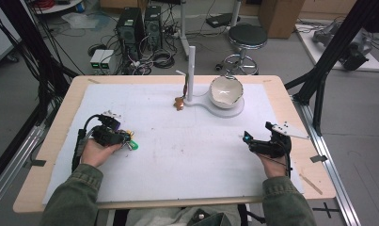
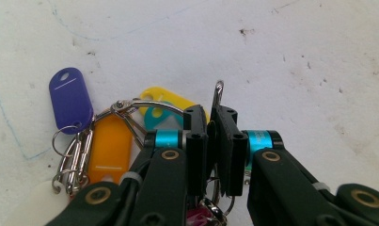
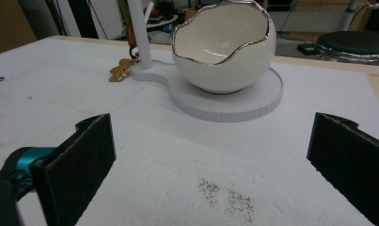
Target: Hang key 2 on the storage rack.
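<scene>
A bunch of coloured key tags [image 2: 109, 146] on metal rings lies on the white mat at the left. It holds purple [image 2: 70, 99], orange, yellow and teal tags. My left gripper [image 2: 214, 136] is shut on one metal ring [image 2: 218, 92] of the bunch, which stands up between the pads. From above, the left gripper [image 1: 126, 138] rests on the mat with a green tag [image 1: 133, 146] beside its tip. My right gripper [image 3: 210, 155] stands open over bare mat, nothing between its jaws, and it sits at the right of the table [image 1: 247, 139].
A white eggshell-shaped bowl [image 1: 226, 92] [image 3: 225, 47] with a silver rim sits on a white stand base [image 1: 239, 110] at the back middle. The stand's upright post [image 1: 191, 70] carries a small brown figure charm [image 1: 179, 103] [image 3: 120, 69]. Wooden table edges [image 1: 295, 117] frame the mat.
</scene>
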Demonstrator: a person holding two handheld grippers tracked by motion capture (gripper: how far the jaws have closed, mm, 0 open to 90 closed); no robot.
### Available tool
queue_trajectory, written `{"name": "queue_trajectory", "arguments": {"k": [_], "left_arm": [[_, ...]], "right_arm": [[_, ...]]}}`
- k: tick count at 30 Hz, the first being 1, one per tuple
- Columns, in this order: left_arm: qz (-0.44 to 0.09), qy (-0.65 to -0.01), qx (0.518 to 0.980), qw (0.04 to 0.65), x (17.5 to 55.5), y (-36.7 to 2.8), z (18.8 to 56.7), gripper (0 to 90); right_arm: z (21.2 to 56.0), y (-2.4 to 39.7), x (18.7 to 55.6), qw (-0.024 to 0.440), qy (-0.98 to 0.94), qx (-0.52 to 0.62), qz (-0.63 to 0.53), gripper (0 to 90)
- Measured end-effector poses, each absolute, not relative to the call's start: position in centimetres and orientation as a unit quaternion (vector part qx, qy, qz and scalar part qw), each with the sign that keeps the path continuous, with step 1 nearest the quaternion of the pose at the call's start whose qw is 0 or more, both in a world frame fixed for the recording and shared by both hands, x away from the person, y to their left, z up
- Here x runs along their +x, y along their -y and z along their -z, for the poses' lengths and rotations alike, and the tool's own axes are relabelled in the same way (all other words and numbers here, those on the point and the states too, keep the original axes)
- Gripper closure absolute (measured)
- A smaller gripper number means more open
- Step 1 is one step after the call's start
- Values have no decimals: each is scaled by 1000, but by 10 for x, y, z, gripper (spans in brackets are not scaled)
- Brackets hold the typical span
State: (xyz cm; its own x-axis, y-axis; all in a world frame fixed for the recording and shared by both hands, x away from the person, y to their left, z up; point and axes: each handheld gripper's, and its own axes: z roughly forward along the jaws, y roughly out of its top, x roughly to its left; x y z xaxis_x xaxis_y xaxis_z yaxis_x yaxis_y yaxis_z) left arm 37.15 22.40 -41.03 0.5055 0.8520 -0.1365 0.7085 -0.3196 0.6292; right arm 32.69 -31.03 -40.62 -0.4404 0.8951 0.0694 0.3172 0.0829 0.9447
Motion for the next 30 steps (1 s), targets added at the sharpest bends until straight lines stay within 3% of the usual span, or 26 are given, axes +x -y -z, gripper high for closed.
{"name": "queue_trajectory", "arguments": {"k": [5,30], "left_arm": [[-125,-492,790,345,368,-230,404,877],[-108,-496,746,432,359,-244,378,877]], "right_arm": [[406,310,327,285,-679,446,-510,6],[406,310,327,285,-678,445,-510,6]]}}
